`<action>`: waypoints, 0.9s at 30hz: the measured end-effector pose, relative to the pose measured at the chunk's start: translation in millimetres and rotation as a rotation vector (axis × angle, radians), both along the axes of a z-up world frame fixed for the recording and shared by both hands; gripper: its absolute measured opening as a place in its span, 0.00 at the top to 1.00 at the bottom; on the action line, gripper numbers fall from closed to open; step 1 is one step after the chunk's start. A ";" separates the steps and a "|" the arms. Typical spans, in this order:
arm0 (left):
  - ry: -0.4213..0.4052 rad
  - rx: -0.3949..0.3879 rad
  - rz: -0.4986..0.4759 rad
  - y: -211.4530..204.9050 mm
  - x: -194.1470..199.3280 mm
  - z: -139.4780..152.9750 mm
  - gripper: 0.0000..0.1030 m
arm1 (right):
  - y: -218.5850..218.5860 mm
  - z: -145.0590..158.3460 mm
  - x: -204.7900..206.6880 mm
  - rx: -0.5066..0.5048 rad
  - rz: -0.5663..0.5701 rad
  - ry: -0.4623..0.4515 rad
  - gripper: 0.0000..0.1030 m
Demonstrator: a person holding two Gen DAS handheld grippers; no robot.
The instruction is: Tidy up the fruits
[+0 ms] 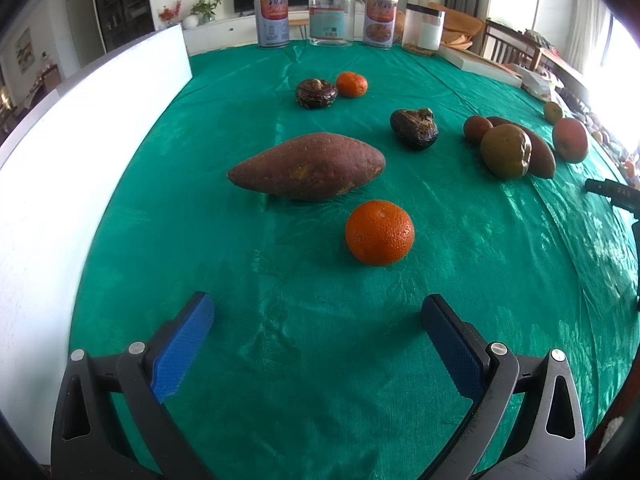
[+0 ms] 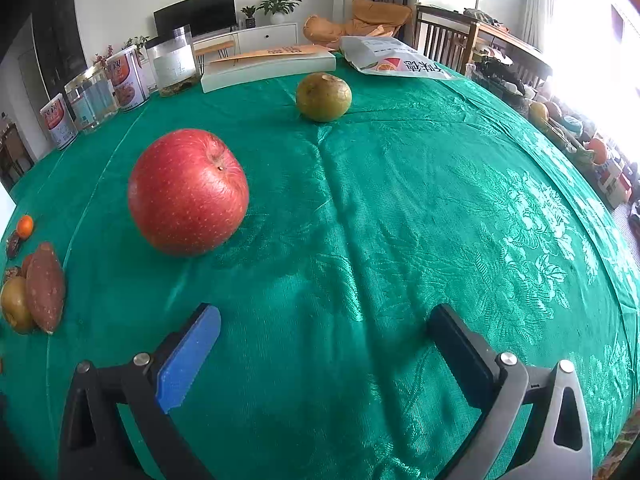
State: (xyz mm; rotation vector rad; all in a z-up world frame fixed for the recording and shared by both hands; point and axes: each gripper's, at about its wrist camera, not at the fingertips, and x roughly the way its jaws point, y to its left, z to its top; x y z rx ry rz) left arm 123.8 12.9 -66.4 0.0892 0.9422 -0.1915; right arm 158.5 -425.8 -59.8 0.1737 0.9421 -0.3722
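Nearest fruit to my left gripper [image 1: 318,340]: an orange [image 1: 379,233], centre of the left wrist frame, just right of the midline and ahead of my fingertips, alone on the green tablecloth [image 1: 320,380]. Jaws spread wide, nothing between them.

Just behind the orange, centre-left: a large sweet potato [image 1: 308,166], near it but apart. Further up the frame: a dark wrinkled fruit [image 1: 415,128], then another dark one [image 1: 316,93] beside a second small orange [image 1: 351,84]. Right of frame: a cluster with a brown-green fruit [image 1: 506,151] in front.

Right gripper [image 2: 324,354]: also released and empty. Red apple [image 2: 188,192] sits left of centre in the right wrist frame, ahead and to the left of the blue pad [image 2: 188,364]. A yellow-green fruit [image 2: 323,97] lies well beyond it, upper centre, near a flat white box [image 2: 268,67]. Cans and jars [image 2: 128,78] line the upper left.

Judgement: sorting has hardly started; like kinds lie well apart. No container is visible, so grouping on the cloth seems intended.

Method note, left side: shift slightly right so the orange centres between the pads, keep low, close gently; round fruit rolls. Keep clear of the sweet potato. Right side: swing left before closing on the apple.
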 end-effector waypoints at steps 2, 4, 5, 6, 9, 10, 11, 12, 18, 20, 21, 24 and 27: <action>-0.001 0.000 0.001 0.0 -0.3 -0.1 0.00 | -0.3 -0.1 0.4 0.000 0.000 0.000 0.00; -0.001 0.000 0.003 0.1 0.1 -0.4 0.00 | 0.0 0.0 -0.1 0.000 0.000 0.000 0.00; -0.002 -0.001 0.003 0.1 0.1 -0.4 0.00 | -0.3 -0.1 0.5 0.000 0.000 0.000 0.00; -0.001 0.000 0.002 0.1 0.1 -0.4 0.00 | -0.1 0.0 0.0 0.000 0.000 0.000 0.00; -0.001 -0.001 -0.001 -0.1 0.0 -0.3 0.00 | -0.1 0.0 0.0 0.000 0.000 0.000 0.00; -0.002 -0.002 -0.002 -0.2 -0.1 -0.2 0.00 | -0.3 -0.1 0.3 0.000 0.000 0.000 0.00; -0.002 -0.002 -0.003 -0.2 -0.1 -0.2 0.00 | -0.1 0.0 0.0 0.000 0.000 0.000 0.00; -0.003 -0.003 -0.003 0.0 -0.4 -0.3 0.00 | -0.3 -0.1 0.2 0.000 0.000 0.000 0.00; -0.005 -0.002 0.001 -0.1 -0.3 -0.8 0.00 | -0.2 -0.1 0.3 0.000 0.000 0.000 0.00; -0.005 -0.003 -0.001 -0.1 -0.3 -0.7 0.00 | -0.2 -0.1 0.2 0.000 0.000 0.000 0.00; -0.005 -0.003 -0.003 0.3 -0.6 -0.8 0.00 | -0.2 -0.1 0.4 0.000 0.000 0.000 0.00; -0.006 -0.005 -0.007 0.4 -0.7 -0.8 0.00 | -0.5 -0.2 0.8 0.000 0.000 0.000 0.00; -0.006 -0.003 -0.005 0.2 -0.6 -0.9 0.00 | -0.3 -0.1 0.4 0.000 0.000 0.000 0.00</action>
